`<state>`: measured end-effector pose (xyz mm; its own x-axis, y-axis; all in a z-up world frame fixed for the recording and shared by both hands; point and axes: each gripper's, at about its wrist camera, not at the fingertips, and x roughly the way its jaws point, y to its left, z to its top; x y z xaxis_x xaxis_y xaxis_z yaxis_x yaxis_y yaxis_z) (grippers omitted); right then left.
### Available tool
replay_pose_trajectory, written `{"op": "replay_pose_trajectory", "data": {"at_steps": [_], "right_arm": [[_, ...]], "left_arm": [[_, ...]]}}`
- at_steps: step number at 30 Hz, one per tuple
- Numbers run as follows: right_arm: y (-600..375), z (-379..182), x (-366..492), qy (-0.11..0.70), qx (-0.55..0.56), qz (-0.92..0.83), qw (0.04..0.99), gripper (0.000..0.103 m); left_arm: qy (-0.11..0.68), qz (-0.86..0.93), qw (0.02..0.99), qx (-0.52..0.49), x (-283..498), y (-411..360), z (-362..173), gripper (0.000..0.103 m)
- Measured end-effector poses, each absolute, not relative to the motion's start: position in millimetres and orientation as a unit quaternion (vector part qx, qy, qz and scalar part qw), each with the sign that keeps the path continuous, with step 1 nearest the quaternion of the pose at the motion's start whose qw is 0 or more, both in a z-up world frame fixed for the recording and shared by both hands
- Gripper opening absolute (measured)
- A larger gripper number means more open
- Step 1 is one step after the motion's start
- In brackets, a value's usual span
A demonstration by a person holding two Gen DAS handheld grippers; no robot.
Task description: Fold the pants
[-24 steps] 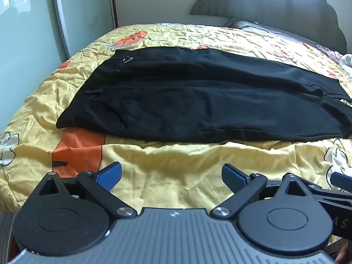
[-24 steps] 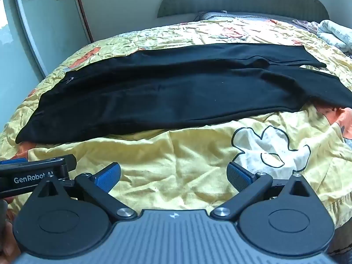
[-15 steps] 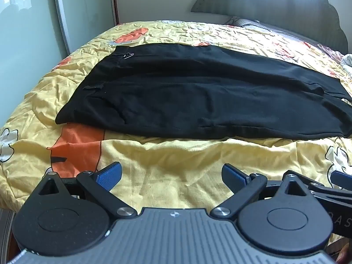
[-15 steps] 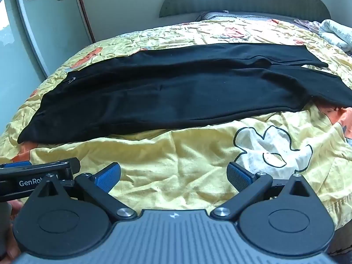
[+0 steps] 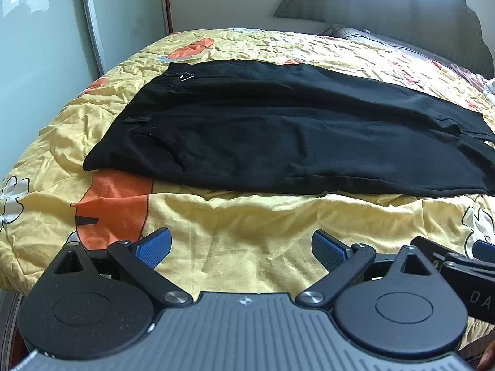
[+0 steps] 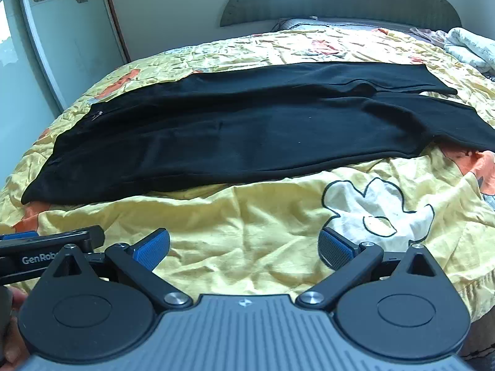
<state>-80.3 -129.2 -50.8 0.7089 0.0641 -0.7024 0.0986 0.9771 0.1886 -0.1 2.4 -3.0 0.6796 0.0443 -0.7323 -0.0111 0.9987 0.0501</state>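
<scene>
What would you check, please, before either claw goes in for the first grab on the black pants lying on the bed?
1. Left claw open and empty: ok.
2. Right claw open and empty: ok.
3. Black pants spread flat on the yellow bedspread, legs side by side: ok.
4. Both claws short of the pants, bedspread between them: ok.
5. Waist end at the picture's left, with the metal clasp showing: ok.
6. Leg hems fully in view: not ok in the left view, cut off at the right edge; far leg's hem visible in the right view.
</scene>
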Motion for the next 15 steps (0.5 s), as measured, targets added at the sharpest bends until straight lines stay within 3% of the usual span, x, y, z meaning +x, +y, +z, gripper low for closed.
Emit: {"op": "replay_pose_trajectory", "data": {"at_steps": [15], "right_arm": [[-137.3, -52.0, -81.4, 0.383, 0.110, -0.010, 0.917, 0.103]], "left_arm": [[0.394, 0.016, 0.918, 0.033, -3.0, 4.8, -6.5, 0.098]]}}
